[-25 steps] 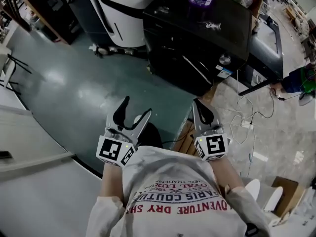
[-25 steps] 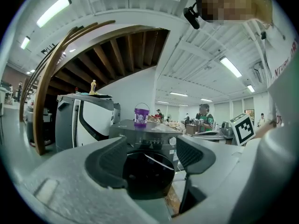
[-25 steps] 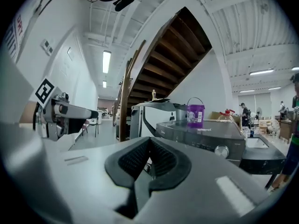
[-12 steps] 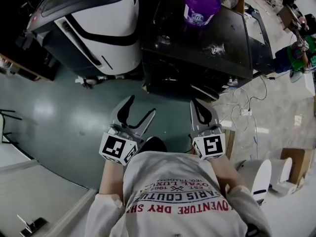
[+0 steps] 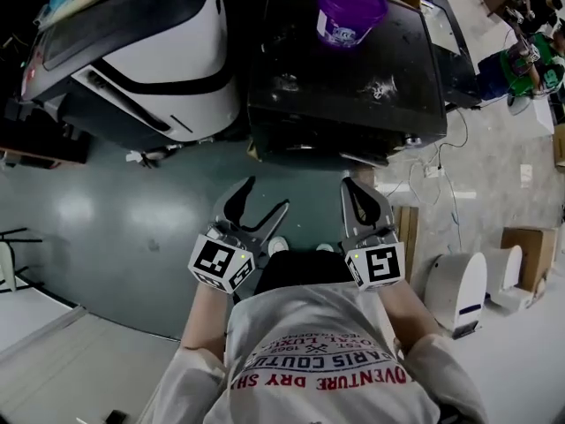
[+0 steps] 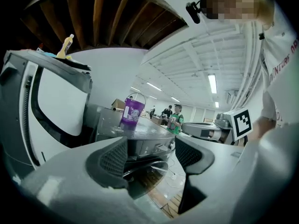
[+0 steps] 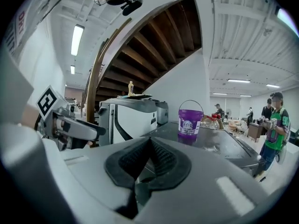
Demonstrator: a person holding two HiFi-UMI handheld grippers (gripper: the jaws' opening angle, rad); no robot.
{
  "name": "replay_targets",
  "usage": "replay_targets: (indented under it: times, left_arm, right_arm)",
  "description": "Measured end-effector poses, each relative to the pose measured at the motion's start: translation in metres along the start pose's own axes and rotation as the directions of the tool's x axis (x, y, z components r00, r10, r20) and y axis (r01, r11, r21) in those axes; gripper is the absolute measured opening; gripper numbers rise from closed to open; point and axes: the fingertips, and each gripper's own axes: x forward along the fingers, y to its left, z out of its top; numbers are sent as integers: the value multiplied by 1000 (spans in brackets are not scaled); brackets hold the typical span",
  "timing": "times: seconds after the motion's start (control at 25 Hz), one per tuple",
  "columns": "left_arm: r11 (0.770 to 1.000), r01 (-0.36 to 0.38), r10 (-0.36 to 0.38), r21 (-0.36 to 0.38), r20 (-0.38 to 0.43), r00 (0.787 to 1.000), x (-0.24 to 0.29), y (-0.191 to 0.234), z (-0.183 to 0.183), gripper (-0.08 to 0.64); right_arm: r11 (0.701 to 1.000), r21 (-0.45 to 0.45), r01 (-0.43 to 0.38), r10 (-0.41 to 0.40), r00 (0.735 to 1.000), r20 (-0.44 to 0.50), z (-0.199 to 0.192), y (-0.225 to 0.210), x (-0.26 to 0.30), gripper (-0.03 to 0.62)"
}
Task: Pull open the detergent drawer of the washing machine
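The person stands facing the black washing machine point(image 5: 353, 87), which lies at 12 o'clock from both tongs, its front edge near their tips but apart from them. The detergent drawer sits somewhere on that front panel; from above it cannot be picked out, and in the left gripper view only the dark control strip shows between the jaws.

The left gripper point(image 5: 265, 194) is held wide, with nothing between its jaws, and points toward 1 o'clock. The right gripper point(image 5: 353, 184) has its jaws pressed together with nothing in them and points at 12 o'clock.

A purple bucket point(image 5: 350, 11) stands on the machine's lid at its far edge. A white and black appliance point(image 5: 150, 51) stands beside the machine at 10 o'clock. Loose cables point(image 5: 439, 173) lie on the floor at 2 o'clock.
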Motion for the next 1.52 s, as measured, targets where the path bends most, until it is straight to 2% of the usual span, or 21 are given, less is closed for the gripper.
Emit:
replay_targets:
  times: [0.08, 0.2, 0.24, 0.32, 0.44, 0.6, 0.72, 0.92, 1.0, 1.12, 1.28, 1.32, 1.52]
  left_arm:
    - [999, 29, -29, -37, 1, 1000, 13, 6, -10, 319]
    - [988, 63, -61, -142, 24, 998, 35, 20, -25, 319]
    - [981, 65, -59, -184, 37, 998, 43, 26, -28, 318]
    - [962, 54, -37, -269, 68, 997, 58, 40, -34, 232]
    - [936, 61, -26, -348, 105, 994, 79, 58, -48, 253]
    - [913, 36, -1, -406, 85, 996, 106, 83, -76, 262]
    - [859, 48, 14, -510, 116, 993, 125, 100, -94, 262]
    - [729, 96, 46, -678, 189, 981, 153, 119, -118, 264]
    - [694, 97, 71, -714, 202, 977, 161, 127, -126, 264]
    - [653, 110, 99, -749, 228, 969, 171, 138, -135, 268]
    - [576, 191, 118, -795, 312, 943, 177, 148, -141, 287]
    - [567, 210, 116, -796, 329, 937, 177, 148, -142, 284]
    - [559, 258, 118, -788, 383, 916, 175, 147, -137, 281]
  right_arm:
    - [1000, 2, -1, 1, 1000, 8, -6, -4, 11, 0]
    - [1000, 4, -4, 4, 1000, 22, -19, -8, 29, 0]
    - [1000, 10, -5, 5, 1000, 26, -23, -10, 35, 0]
    - [1000, 25, -4, 3, 999, 38, -30, -15, 47, 0]
    - [999, 34, -2, 0, 998, 67, -37, -23, 63, 0]
    - [1000, 12, -15, 14, 996, 94, -51, -25, 81, 0]
    - [999, -2, -34, 34, 997, 76, -72, -25, 90, 0]
    - [999, 21, -41, 40, 998, 53, -102, -25, 103, 0]
    - [999, 12, -41, 40, 998, 56, -110, -25, 108, 0]
    - [999, 12, -40, 40, 997, 62, -118, -24, 115, 0]
    - [998, 43, -49, 46, 997, 69, -129, -19, 123, 0]
    - [997, 52, -53, 49, 997, 63, -132, -18, 124, 0]
    - [996, 65, -59, 57, 998, 40, -143, -16, 129, 0]
